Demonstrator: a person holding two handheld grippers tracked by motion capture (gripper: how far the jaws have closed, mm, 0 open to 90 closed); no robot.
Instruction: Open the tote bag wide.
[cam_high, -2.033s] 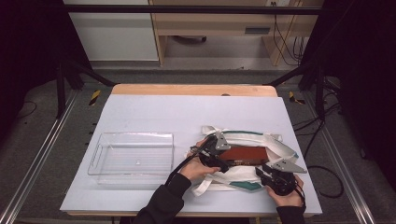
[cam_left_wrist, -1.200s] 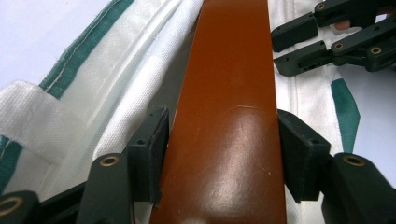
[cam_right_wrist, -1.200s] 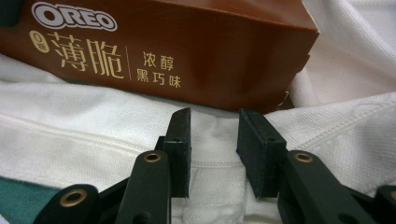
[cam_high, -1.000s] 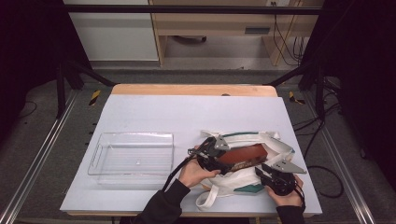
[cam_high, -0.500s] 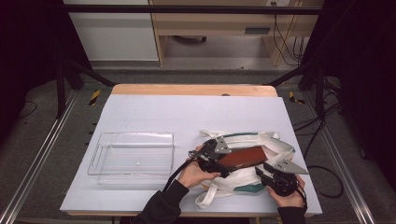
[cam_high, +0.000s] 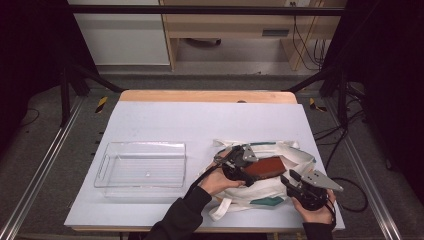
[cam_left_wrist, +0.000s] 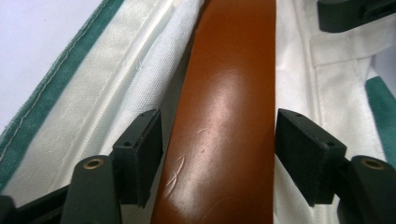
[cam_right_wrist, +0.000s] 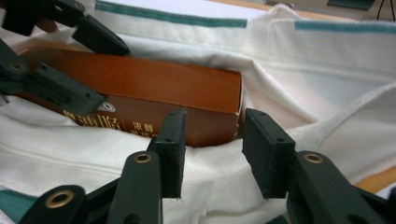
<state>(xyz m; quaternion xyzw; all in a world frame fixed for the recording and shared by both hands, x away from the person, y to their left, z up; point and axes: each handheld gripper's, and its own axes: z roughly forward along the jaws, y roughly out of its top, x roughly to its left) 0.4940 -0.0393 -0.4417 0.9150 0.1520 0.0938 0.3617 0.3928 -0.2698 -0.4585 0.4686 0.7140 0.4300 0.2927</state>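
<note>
We see the brown box (cam_high: 263, 168) lying inside the white tote bag (cam_high: 300, 155) on the table (cam_high: 200, 120); left gripper (cam_left_wrist: 219, 144) straddles it, jaws apart; right gripper (cam_right_wrist: 211, 149) gapes over the bag's edge.

Table (cam_high: 200, 120) far half free; tray (cam_high: 141, 165) blocks left.

left gripper (cam_high: 239, 161): black body, grey three-cornered plate on top, black cable trailing
right gripper (cam_high: 300, 186): black body, grey three-cornered plate on top
jaws: dark, blocky rectangular pads with small pinholes, brass-coloured rivets at the arms
left sleeve (cam_high: 181, 216): black, long, reaching the wrist
right sleeve (cam_high: 315, 231): dark cuff at the wrist
</note>
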